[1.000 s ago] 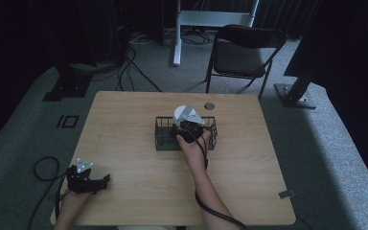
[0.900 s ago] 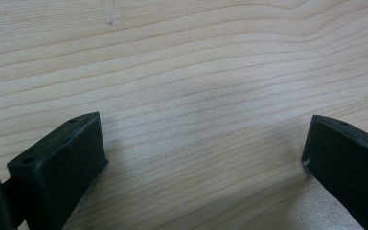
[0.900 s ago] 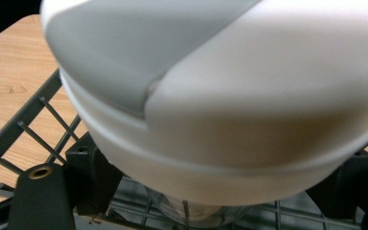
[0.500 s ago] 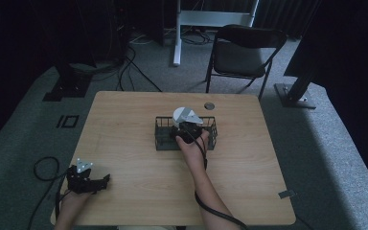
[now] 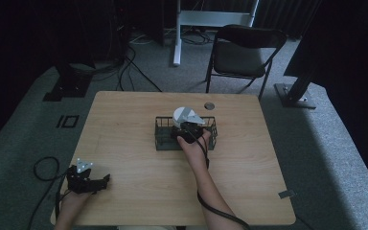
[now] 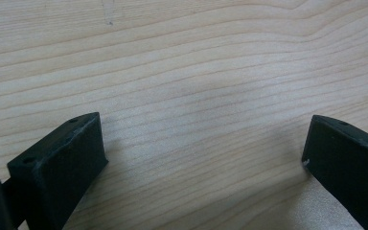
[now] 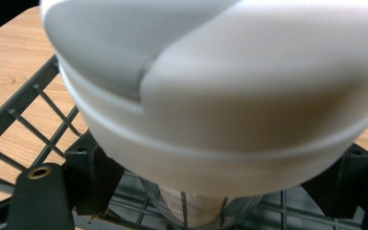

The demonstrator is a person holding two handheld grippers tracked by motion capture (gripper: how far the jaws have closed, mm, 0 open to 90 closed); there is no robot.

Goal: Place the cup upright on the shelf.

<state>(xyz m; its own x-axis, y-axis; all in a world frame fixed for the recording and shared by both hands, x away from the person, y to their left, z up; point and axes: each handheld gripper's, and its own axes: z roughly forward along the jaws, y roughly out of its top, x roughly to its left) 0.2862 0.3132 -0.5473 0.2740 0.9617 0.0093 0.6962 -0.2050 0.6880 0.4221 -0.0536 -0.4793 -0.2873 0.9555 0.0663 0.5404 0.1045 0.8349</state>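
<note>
- While the right claw [image 5: 188,128] clamps its body, the white-lidded clear bottle [image 5: 183,116] stands in the dark wire basket [image 5: 164,139] mid-bench [image 5: 124,120], long axis roughly upright, lid up and leaning slightly away from the person.
- Its jaws sit on either side of the bottle, just below the lid.
- Compared with a second ago, bottle and claw sit almost unchanged.
- At the near-left corner, the left claw [image 5: 100,179] rests wide open on bare wood, unmoved.

White-lidded container [image 7: 220,96] with a clear body is standing upright inside the dark wire basket [image 5: 163,139], which is sitting mid-worktop. The lid, white with a grey wedge, is rising above the basket's rim.
</note>
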